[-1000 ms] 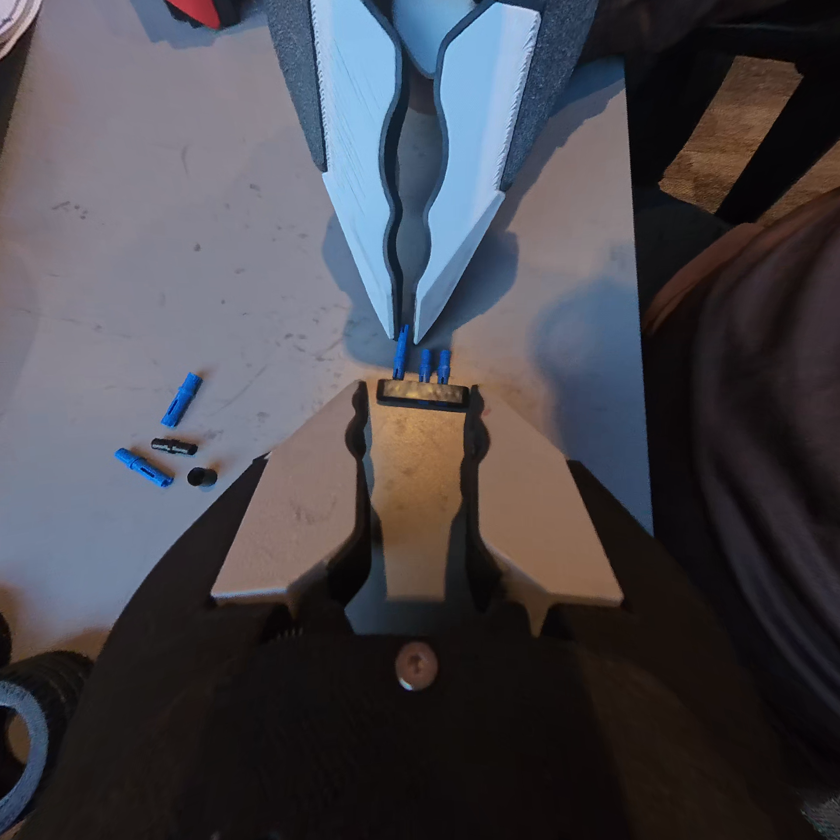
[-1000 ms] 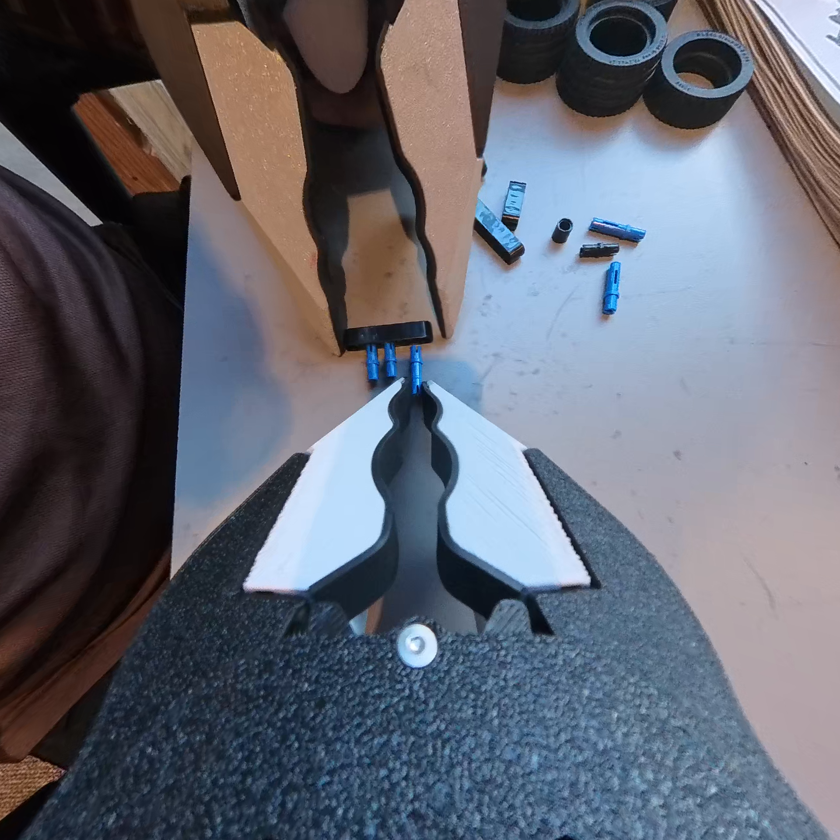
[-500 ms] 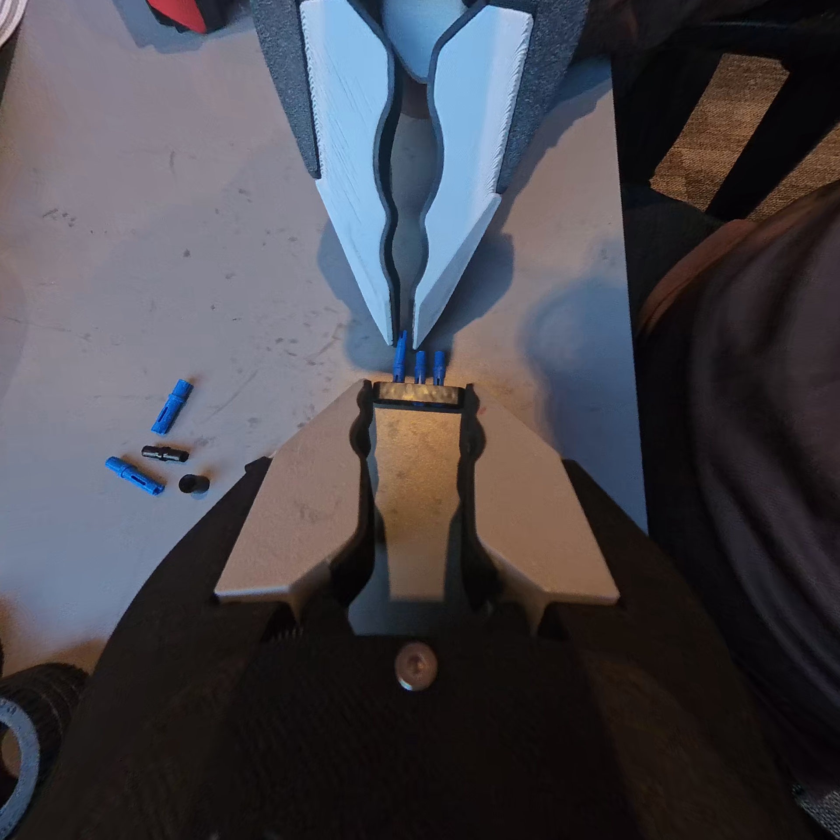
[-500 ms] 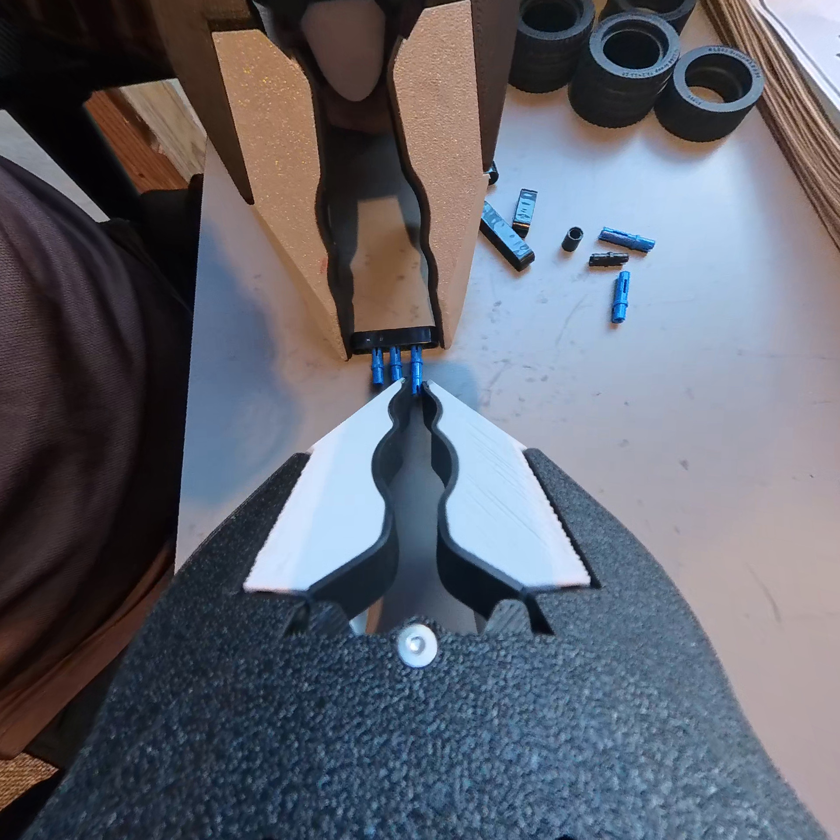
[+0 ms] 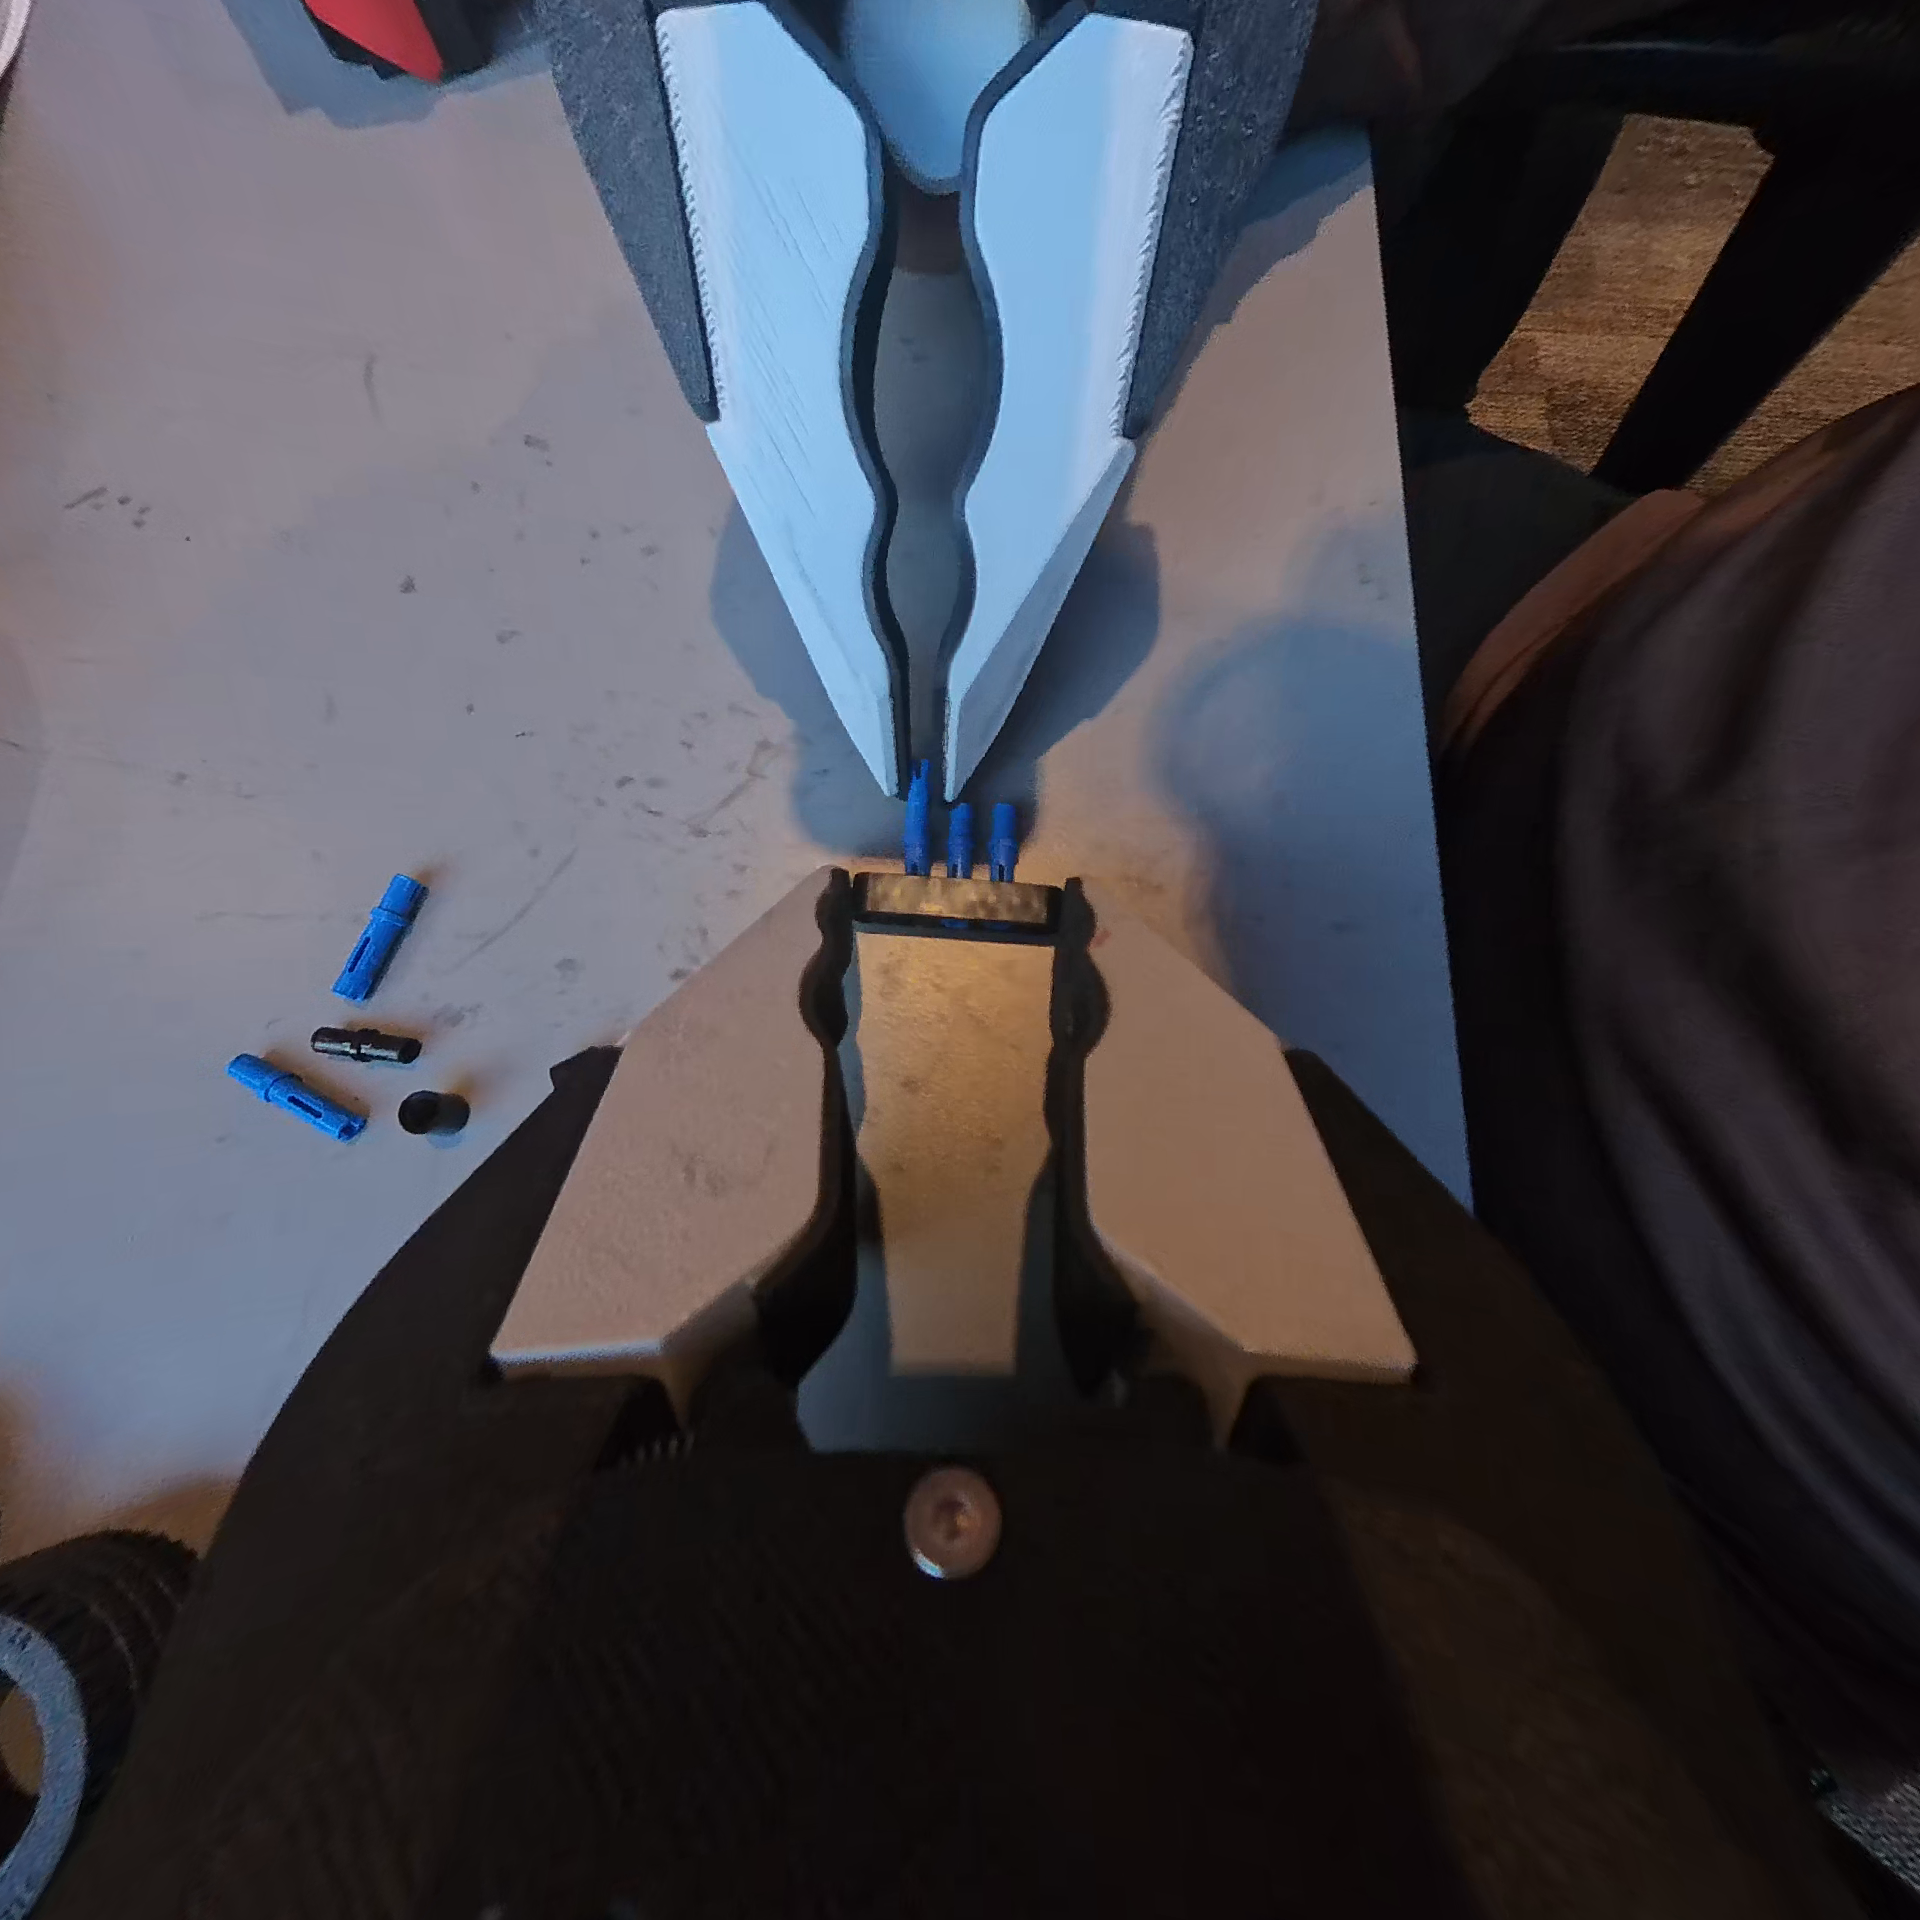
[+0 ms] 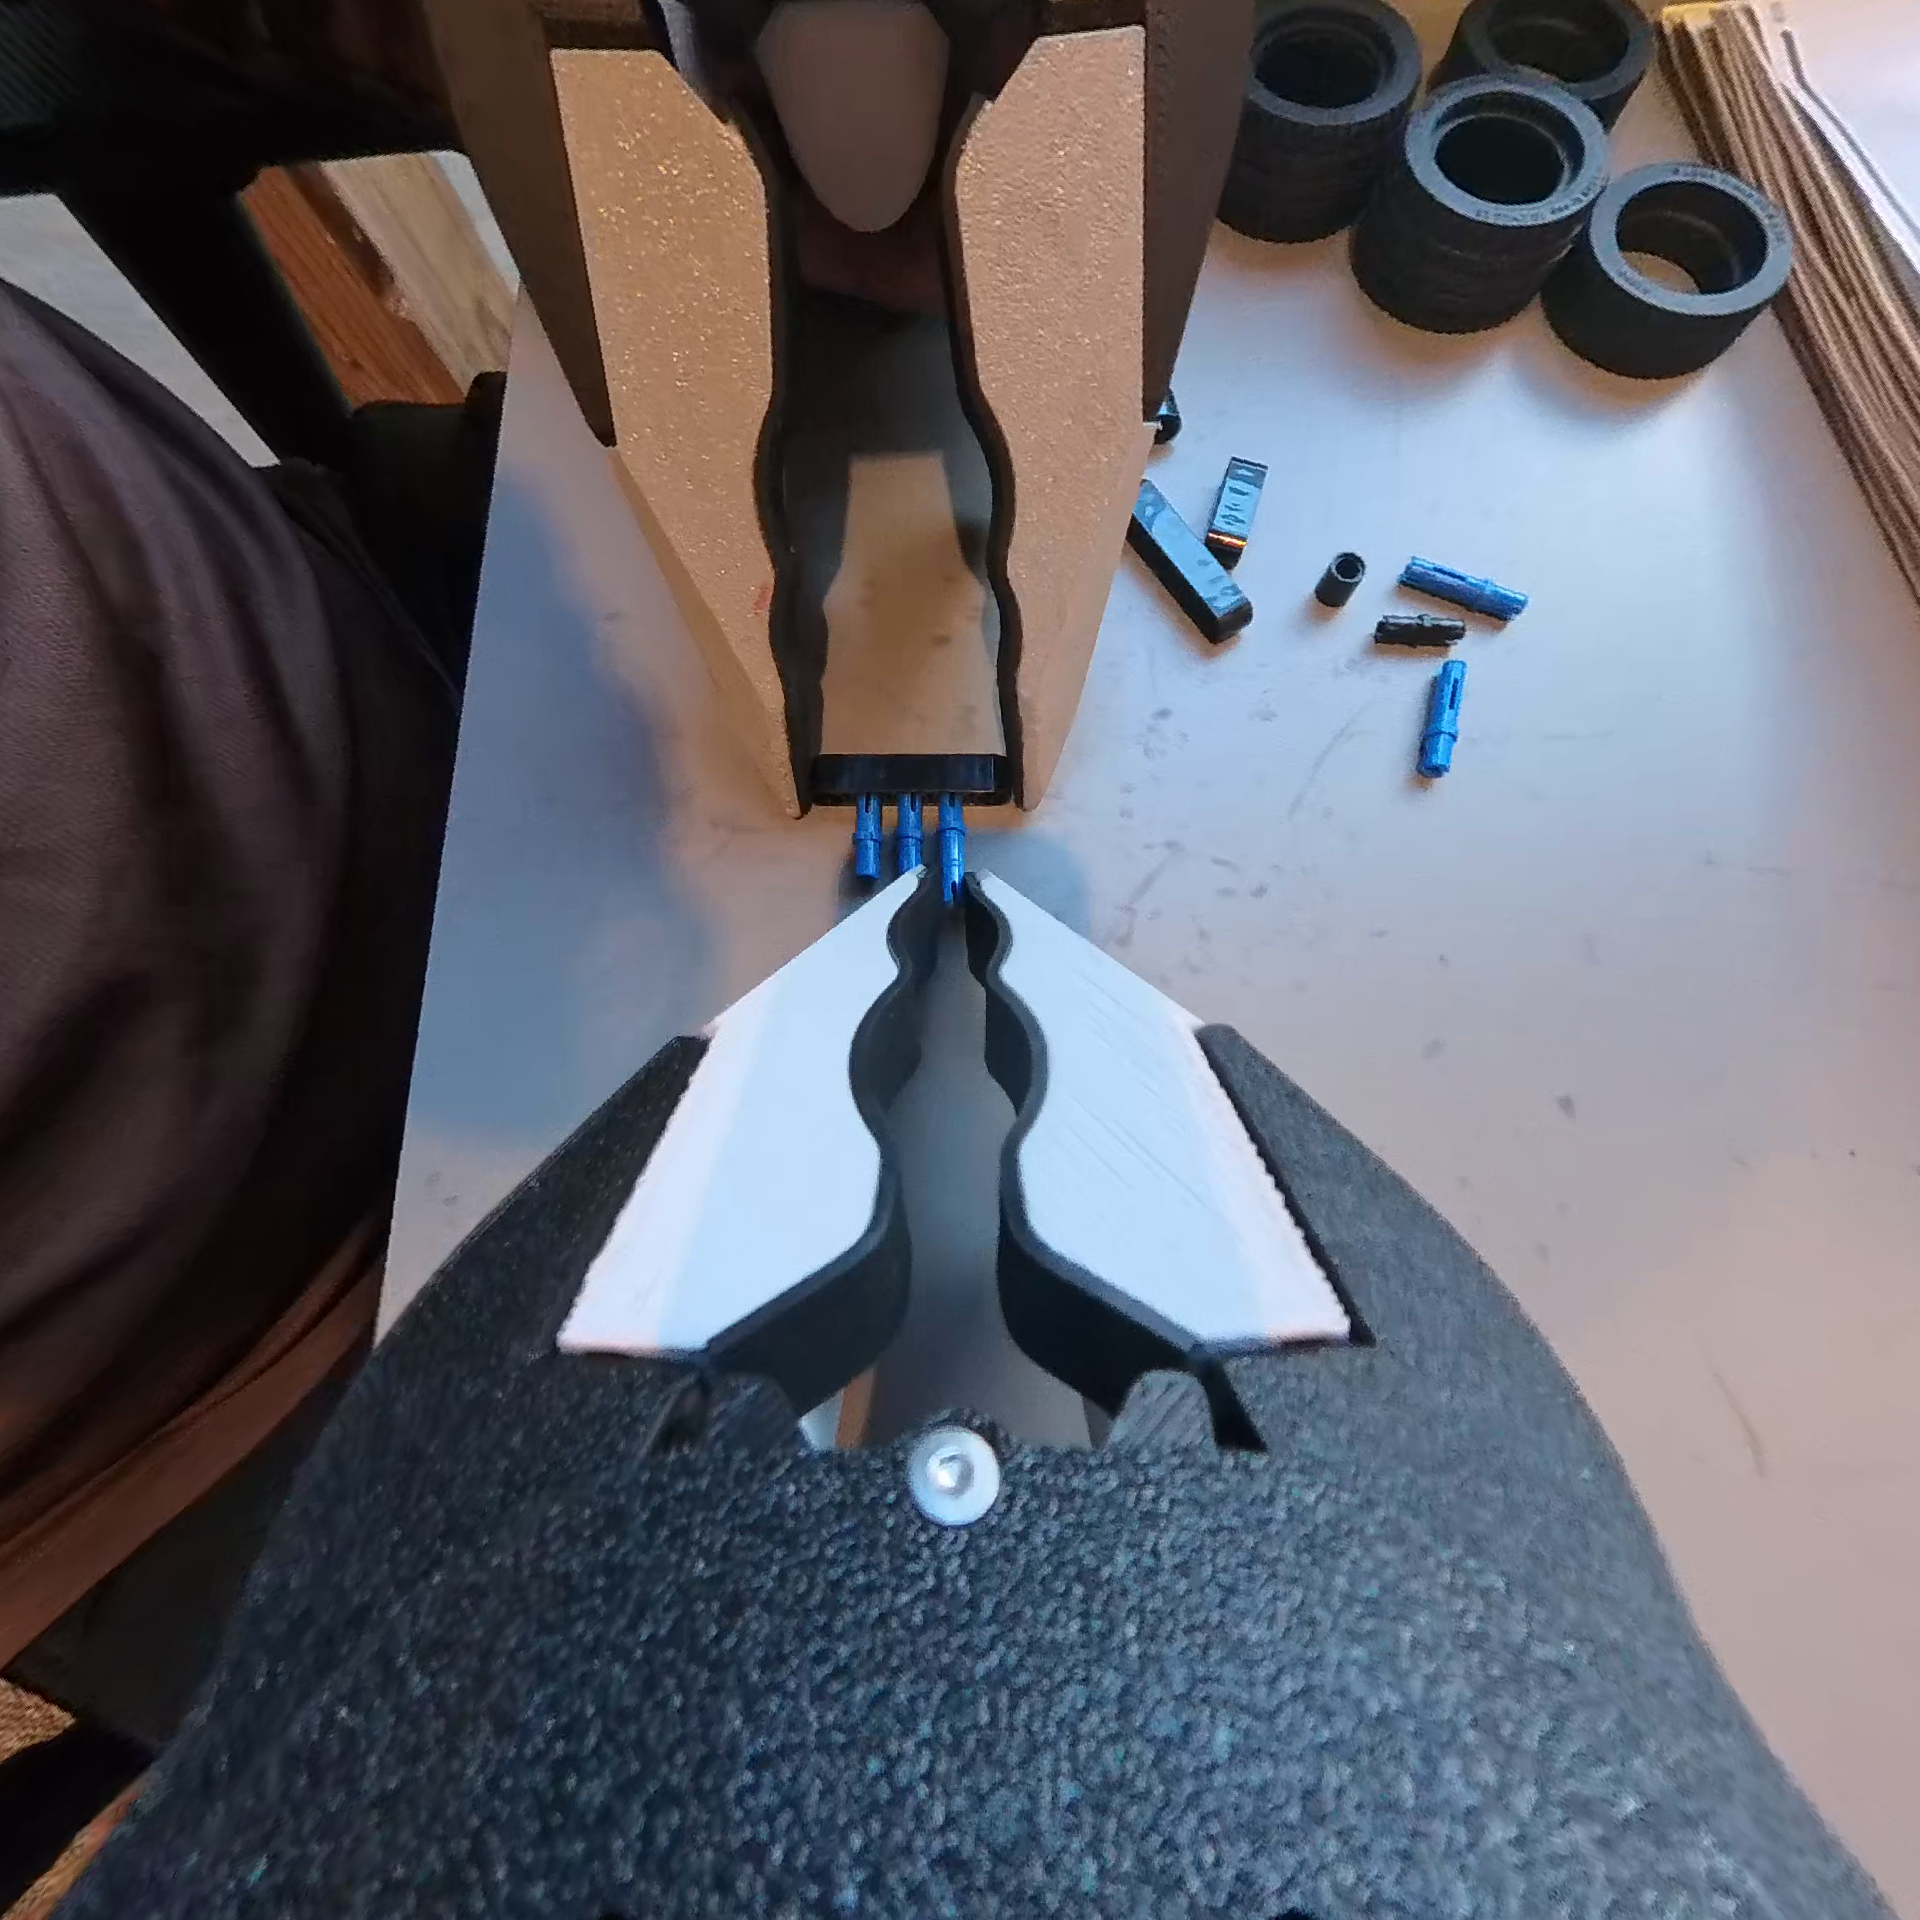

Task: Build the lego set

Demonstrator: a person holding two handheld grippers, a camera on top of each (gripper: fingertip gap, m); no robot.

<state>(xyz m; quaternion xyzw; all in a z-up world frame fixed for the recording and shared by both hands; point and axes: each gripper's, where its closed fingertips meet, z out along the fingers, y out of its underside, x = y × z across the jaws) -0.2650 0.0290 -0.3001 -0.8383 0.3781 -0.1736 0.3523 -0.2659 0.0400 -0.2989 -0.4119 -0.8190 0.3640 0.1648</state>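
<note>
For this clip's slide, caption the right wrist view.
Right gripper pinches third blue pin into black beam held by left gripper.

- A short black beam (image 5: 954, 902), held crosswise, carries three blue pins (image 6: 907, 831) side by side in its face.
- Two loose blue pins (image 6: 1441, 717), a black pin (image 6: 1418, 628) and a black bush (image 6: 1340, 578) lie scattered on the table nearby.
- Black tyres (image 6: 1496, 197) are clustered farther off.

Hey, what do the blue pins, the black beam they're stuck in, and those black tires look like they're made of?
Blue pins: hard plastic by the look, semi-gloss, with crisp moulded collars and slits.
Black beam: likely the same hard plastic, smooth and shiny; the loose ones nearby catch highlights.
Black tires: probably rubber, matte and dull, with ribbed tread on their sides.
</note>
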